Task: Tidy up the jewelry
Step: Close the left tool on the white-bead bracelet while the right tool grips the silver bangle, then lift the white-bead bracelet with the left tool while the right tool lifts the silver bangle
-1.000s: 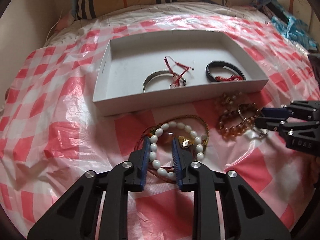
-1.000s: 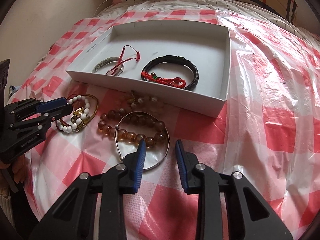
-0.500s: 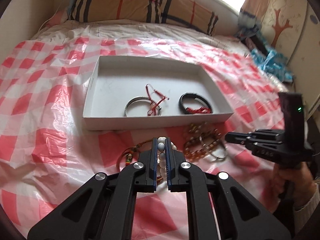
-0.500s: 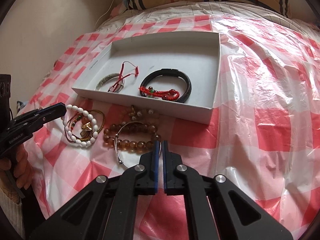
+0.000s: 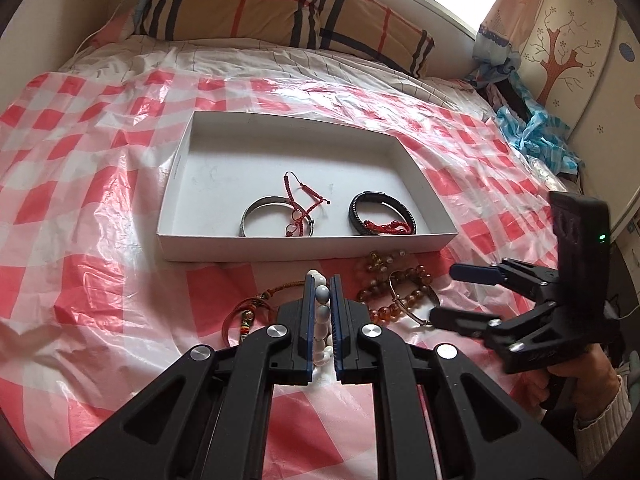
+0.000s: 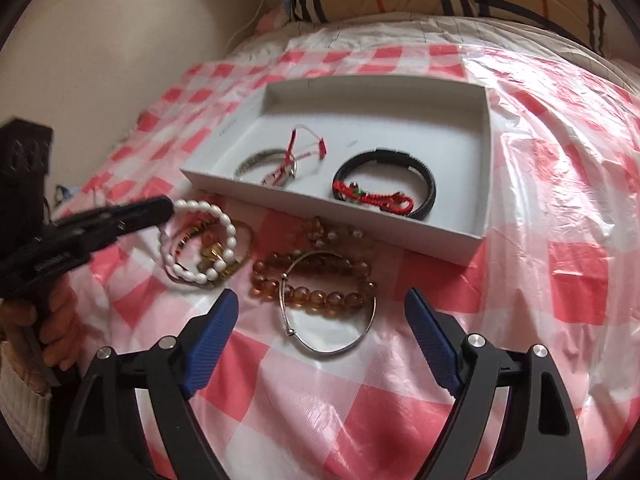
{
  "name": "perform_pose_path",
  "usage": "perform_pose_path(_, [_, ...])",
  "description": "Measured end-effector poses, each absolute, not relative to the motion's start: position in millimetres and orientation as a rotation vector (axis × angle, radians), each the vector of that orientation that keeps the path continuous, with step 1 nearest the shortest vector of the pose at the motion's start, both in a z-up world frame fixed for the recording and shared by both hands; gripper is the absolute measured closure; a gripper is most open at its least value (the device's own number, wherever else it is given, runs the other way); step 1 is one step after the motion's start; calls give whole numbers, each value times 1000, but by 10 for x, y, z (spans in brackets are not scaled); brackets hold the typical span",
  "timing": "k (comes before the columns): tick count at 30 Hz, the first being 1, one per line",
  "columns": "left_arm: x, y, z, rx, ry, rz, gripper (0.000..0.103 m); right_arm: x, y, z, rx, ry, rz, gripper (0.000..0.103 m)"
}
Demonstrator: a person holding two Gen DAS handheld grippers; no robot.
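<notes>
Left tool (image 5: 322, 300) pinching white bead bracelet (image 6: 200, 248), right tool (image 6: 320, 320) just spread wide and empty; risk of snagging the cord bracelet (image 5: 250, 312) beneath.

Left wrist view sits close above the bed (image 5: 80, 208), angled down along its own fingers (image 5: 307, 320) toward the white tray (image 5: 304, 248) at 12 o'clock. Right wrist view looks down likewise, tray (image 6: 280, 196) at 12 o'clock. Both share tray, loose bracelets (image 6: 316, 280) and checked cover; each catches the opposite gripper.
</notes>
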State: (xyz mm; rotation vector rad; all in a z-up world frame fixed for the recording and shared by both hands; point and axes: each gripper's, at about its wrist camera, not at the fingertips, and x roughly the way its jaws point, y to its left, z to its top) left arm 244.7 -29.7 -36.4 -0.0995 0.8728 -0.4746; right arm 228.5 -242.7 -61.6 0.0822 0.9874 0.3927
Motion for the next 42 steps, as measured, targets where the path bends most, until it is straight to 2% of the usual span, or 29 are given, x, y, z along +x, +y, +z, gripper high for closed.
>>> perform_pose_path(2, [2445, -311, -364, -96, 873, -478, 96, 2342, -2312, -710, 6, 1017, 378, 22])
perform_pose_path(3, [2442, -316, -365, -95, 873, -479, 96, 2361, -2278, -751, -15, 1032, 381, 38])
perform_pose_path(4, [2438, -319, -363, -95, 872, -481, 96, 2371, -2269, -792, -23, 1050, 381, 47])
perform_pose_path(15, [2413, -276, -267, -147, 835, -515, 96, 2207, -2557, -442, 87, 902, 381, 47])
perform_pose_path(42, [2384, -314, -50, -196, 755, -561, 96, 2215, -2501, -371, 66, 854, 387, 47])
